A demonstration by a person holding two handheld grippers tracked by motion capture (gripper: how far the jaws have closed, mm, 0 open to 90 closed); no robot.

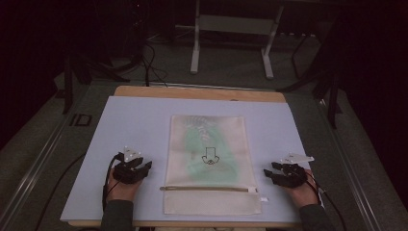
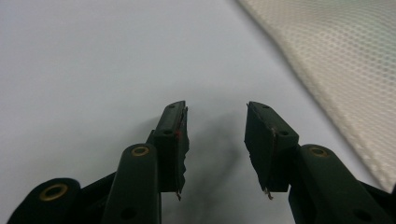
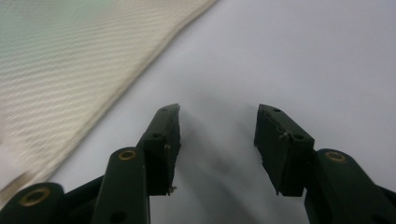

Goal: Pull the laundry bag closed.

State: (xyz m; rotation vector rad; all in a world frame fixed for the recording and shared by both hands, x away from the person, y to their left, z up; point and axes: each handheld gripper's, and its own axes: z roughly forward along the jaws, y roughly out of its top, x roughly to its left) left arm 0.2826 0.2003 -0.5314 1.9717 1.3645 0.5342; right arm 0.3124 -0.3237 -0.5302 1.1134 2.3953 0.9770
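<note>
Mesh pouch [image 1: 210, 161] lies flat at the middle of the pale surface [image 1: 130, 125], zipper [image 1: 207, 188] at its near end. I hold the left tool [image 1: 144, 166] just left of the pouch, jaws spread with nothing between them; its own view shows the mesh edge [image 2: 345, 70] ahead to the right. My right tool [image 1: 268, 174] rests just right of it, likewise spread and empty, apart from the cloth

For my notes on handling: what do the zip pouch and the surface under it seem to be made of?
Pouch: cream woven mesh fabric, matt; its honeycomb weave shows in the left gripper view, and something green shows faintly through. Table cover: a smooth, pale lilac sheet, probably paper or plastic, over a wooden board.
</note>
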